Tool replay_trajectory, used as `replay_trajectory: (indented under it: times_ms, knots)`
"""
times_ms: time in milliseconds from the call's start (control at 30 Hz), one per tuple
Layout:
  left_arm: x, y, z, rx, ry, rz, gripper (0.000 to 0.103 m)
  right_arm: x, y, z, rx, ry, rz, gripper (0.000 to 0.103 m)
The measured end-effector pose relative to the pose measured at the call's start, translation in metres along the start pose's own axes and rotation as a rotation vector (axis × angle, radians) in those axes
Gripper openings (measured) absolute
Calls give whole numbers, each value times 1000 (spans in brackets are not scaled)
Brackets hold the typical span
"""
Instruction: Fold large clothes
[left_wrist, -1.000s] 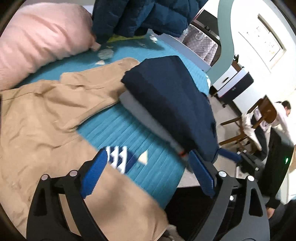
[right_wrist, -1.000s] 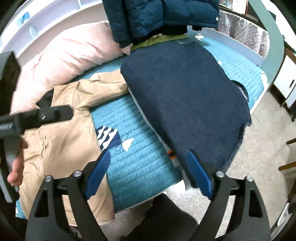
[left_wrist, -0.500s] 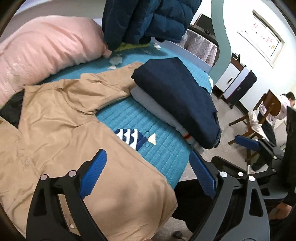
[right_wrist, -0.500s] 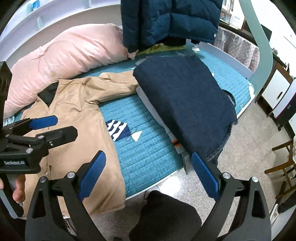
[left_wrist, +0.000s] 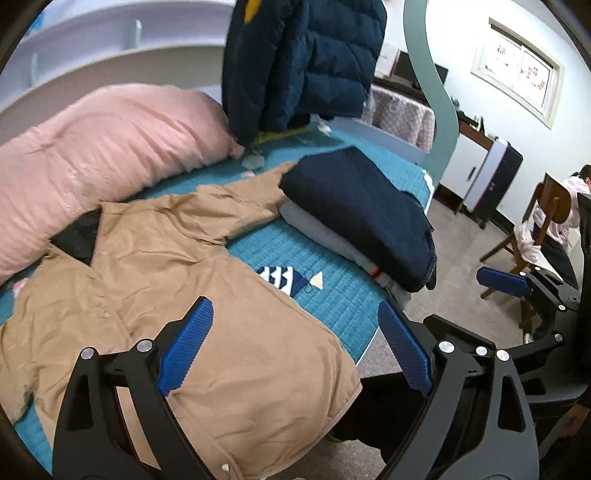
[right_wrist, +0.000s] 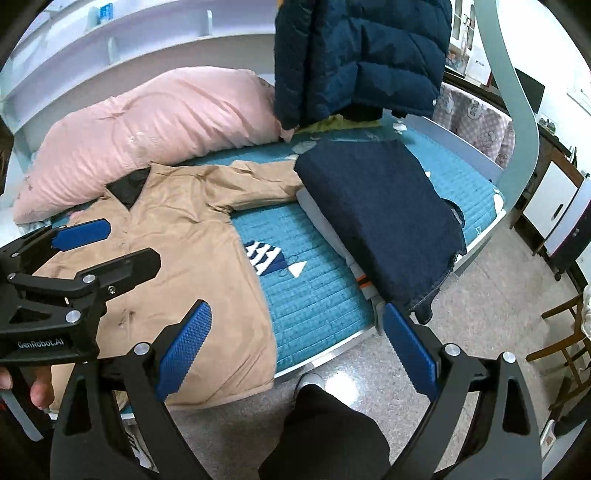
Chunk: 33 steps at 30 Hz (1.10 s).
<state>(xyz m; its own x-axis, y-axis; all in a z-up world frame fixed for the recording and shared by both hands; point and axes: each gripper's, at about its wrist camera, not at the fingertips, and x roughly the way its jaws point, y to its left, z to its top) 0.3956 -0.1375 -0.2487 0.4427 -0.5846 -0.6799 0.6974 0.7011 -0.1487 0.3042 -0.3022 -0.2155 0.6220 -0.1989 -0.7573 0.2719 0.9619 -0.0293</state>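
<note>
A tan coat (left_wrist: 177, 280) (right_wrist: 177, 236) lies spread flat on the teal bed cover, dark collar towards the pillow, one sleeve stretched right under a folded stack. That stack is a folded navy garment (left_wrist: 362, 210) (right_wrist: 380, 210) on top of a grey one (left_wrist: 325, 236). My left gripper (left_wrist: 295, 347) hovers open above the coat's hem, holding nothing. My right gripper (right_wrist: 295, 347) is open and empty, back from the bed edge over the floor. The left gripper (right_wrist: 74, 254) also shows at the left of the right wrist view, above the coat.
A pink pillow (right_wrist: 155, 125) lies at the head of the bed. A dark blue puffer jacket (right_wrist: 362, 55) hangs above the far side. The teal cover (right_wrist: 317, 295) is bare between coat and stack. A person's shoe (right_wrist: 308, 380) stands by the bed edge. A seated person (left_wrist: 565, 210) is far right.
Both grippers have drawn back and up from the bed, so more of the coat, collar and pillow shows. Both stay open. The clothes have not moved.
</note>
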Motion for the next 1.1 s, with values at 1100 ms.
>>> replay_trajectory:
  times_ms: [1100]
  knots:
    - [-271, -116, -86, -109, -319, 469, 94, -211, 17, -60, -92, -293, 256, 91]
